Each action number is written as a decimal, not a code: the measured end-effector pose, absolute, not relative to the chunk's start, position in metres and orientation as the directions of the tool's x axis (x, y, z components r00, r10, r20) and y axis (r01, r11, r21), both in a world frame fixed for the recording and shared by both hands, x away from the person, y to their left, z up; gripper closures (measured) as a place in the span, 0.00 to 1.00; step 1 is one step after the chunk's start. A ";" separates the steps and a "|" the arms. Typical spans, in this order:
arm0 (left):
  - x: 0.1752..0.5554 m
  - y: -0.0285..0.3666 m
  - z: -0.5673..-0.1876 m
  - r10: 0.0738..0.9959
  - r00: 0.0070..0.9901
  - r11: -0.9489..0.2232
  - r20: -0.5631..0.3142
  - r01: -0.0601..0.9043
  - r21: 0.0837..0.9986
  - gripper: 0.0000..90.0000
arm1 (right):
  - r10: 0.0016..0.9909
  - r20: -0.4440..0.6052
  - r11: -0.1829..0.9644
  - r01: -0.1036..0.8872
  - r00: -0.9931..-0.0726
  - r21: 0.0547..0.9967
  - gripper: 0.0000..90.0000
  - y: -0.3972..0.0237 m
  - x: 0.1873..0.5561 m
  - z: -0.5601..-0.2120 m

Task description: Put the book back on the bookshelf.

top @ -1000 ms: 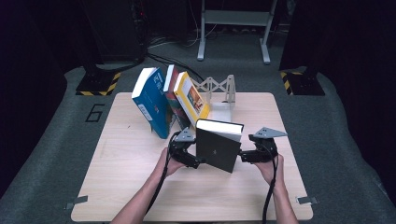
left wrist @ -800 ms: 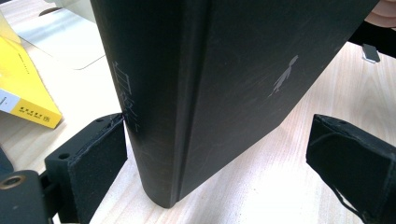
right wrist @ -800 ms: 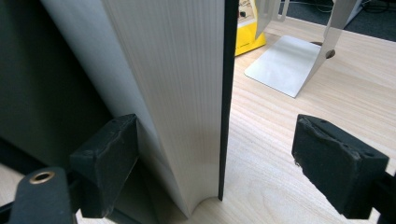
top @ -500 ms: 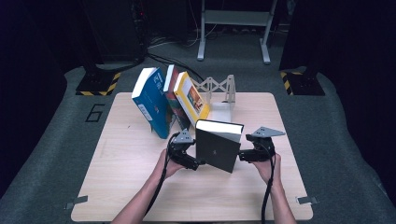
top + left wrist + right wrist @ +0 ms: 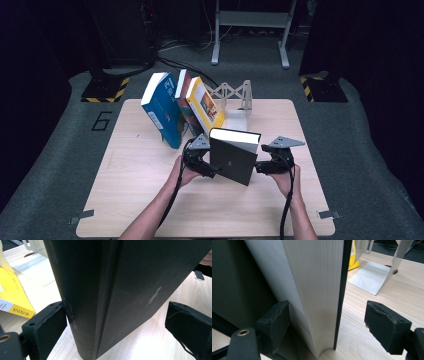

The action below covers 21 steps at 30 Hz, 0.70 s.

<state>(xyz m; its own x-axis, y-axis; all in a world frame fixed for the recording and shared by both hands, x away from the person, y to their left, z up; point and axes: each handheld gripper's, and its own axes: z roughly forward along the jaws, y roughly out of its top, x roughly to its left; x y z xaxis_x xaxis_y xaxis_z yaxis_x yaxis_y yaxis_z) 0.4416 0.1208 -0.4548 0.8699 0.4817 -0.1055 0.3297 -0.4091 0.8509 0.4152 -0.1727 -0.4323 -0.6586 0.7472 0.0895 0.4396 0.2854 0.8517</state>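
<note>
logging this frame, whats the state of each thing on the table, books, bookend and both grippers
thick black hardcover book: upright on the table, closed, between both grippers
left gripper: one pad touches the spine side, other pad apart
right gripper: jaws just closing, one pad at the pages, other apart
blue, red and yellow books: leaning left
white metal bookend: upright, bare

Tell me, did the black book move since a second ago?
No. The black book stands in the same place on the table, just in front of the yellow book, as before.
</note>
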 end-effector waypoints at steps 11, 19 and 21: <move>0.437 0.122 -0.455 0.483 0.868 -0.395 -0.118 0.336 0.855 0.05 | 0.750 0.112 0.269 0.455 -0.652 0.849 0.22 -0.174 0.419 -0.433; 0.433 0.120 -0.454 0.505 0.857 -0.403 -0.097 0.334 0.852 0.04 | 0.736 0.095 0.297 0.446 -0.671 0.844 0.24 -0.173 0.421 -0.431; 0.430 0.119 -0.454 0.516 0.851 -0.399 -0.095 0.337 0.852 0.04 | 0.734 0.099 0.293 0.445 -0.672 0.846 0.25 -0.173 0.421 -0.431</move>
<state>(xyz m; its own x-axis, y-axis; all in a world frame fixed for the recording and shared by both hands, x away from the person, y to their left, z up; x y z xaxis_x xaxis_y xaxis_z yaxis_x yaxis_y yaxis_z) 0.4302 0.1188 -0.4542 0.8515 0.5157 -0.0952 0.3372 -0.3994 0.8525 0.4214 -0.1729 -0.4314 -0.6720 0.7339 0.0994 0.4453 0.2932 0.8460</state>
